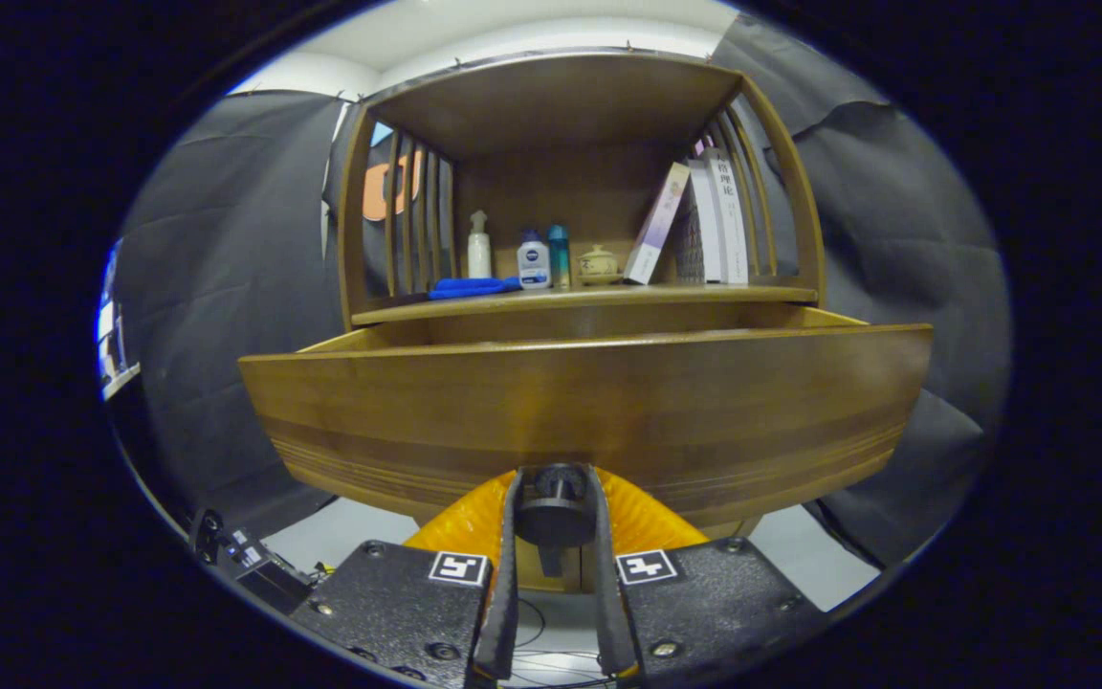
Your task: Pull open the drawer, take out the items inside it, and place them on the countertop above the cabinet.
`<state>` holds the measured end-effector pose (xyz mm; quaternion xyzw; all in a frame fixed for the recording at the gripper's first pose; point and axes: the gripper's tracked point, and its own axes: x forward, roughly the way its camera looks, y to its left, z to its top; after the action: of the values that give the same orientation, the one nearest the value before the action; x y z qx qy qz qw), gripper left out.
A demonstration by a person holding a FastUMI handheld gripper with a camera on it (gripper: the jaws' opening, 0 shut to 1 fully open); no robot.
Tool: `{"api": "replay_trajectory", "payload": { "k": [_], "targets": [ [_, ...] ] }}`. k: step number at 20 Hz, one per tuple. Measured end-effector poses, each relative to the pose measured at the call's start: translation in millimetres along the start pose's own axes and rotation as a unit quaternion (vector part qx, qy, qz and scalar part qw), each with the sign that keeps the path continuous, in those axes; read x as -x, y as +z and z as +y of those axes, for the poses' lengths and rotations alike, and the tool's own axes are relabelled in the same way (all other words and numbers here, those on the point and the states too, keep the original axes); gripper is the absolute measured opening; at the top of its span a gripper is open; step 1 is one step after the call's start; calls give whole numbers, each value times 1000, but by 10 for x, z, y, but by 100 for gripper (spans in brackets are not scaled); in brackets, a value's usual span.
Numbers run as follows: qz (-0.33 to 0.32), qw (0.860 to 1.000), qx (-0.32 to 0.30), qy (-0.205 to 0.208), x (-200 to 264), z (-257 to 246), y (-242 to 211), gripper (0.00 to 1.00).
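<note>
On the countertop surface (589, 299) above the drawer, going from left to right, lie a folded blue cloth (471, 286), then a white spray bottle (479, 247), a white bottle with a blue cap (533, 260), a slim teal bottle (560, 256), a small pale lidded pot (598, 264), and last a leaning box with some upright books (704, 220). These things stand under the upper shelf of the wooden cabinet (561, 105), between its slatted sides.

Below them the drawer (589, 411) is pulled out toward the camera, and its wide front panel is close ahead of the fingers. From this low angle only the top rim and a little of the inner back wall can be seen, so I cannot tell what items lie inside it.

The gripper (556, 522) is at the bottom middle of the drawer front. Its two fingers stand close on both sides of the dark round knob (554, 512), and they seem to pinch it from left and right.

I judge that the first step, pulling the drawer open, is in hand and nearly done, because the drawer already stands well out of the cabinet. No item is taken out yet. The next move calls for spreading the fingers to free the knob, then raising the gripper over the drawer rim to look inside and choose the first item. After this, each item must be lifted up to a free place on the surface, perhaps in the middle near the front edge, away from the bottles.
</note>
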<state>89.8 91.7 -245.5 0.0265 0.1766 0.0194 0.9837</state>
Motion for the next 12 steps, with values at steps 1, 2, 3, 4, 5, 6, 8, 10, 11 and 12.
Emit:
{"api": "replay_trajectory", "payload": {
  "k": [1, 2, 3, 4, 5, 6, 8, 10, 11, 12],
  "targets": [
    [3, 1000, -1, 1, 63, 2, -2, 36],
    [4, 1000, -3, 3, 95, 22, -24, 36],
    [4, 1000, -4, 6, 138, 25, -28, 36],
    [3, 1000, -3, 9, 175, 19, -55, 36],
    [2, 1000, 0, 13, 214, 16, -57, 36],
    [3, 1000, 5, 16, 237, 11, -76, 36],
    [6, 1000, 10, 19, 311, 16, -107, 36],
    [10, 1000, 12, 22, 376, 19, -137, 36],
    [12, 1000, 15, 25, 401, 26, -148, 36],
    [13, 999, 18, 28, 433, 41, -164, 36]
  ]
}}
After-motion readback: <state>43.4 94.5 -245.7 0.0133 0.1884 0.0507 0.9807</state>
